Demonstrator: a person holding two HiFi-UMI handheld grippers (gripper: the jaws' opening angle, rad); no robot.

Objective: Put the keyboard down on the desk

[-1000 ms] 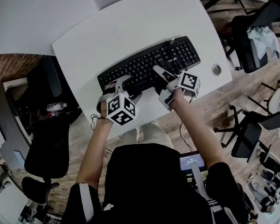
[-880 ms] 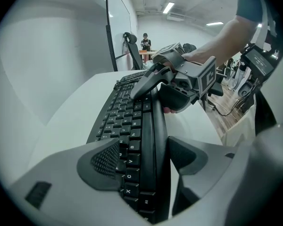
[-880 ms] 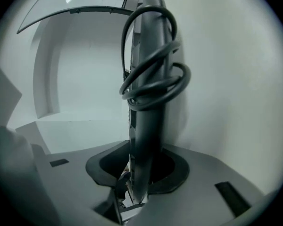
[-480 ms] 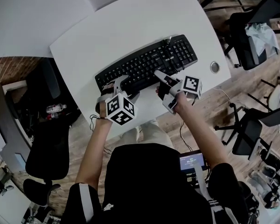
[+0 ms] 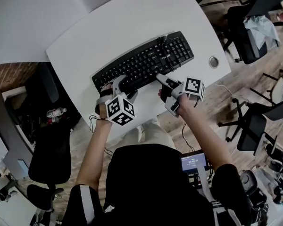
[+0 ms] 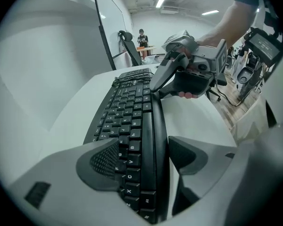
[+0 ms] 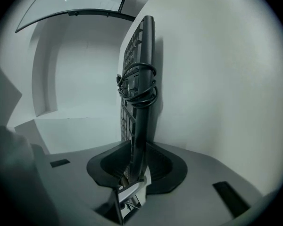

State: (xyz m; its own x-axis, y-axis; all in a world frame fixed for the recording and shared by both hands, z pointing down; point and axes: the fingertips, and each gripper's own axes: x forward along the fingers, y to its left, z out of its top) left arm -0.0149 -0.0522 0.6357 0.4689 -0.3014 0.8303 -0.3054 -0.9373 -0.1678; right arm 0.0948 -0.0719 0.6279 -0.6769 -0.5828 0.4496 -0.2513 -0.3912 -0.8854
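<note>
A black keyboard lies slantwise across the white desk, with a coiled cable on its far side. My left gripper holds the keyboard's near left end. In the left gripper view the keyboard runs between the jaws of that gripper, one pad on the keys and the other at the front edge. My right gripper is at the near edge further right. Its jaws are closing, with the keyboard's thin edge pressed between the pads.
A round cable grommet sits in the desk near the right corner. A black office chair stands to the right and another chair to the left. The desk's near edge runs just under both grippers.
The whole scene has drifted slightly up and left in the head view. Both grippers have stayed at the keyboard's near edge, and neither grip looks different.
</note>
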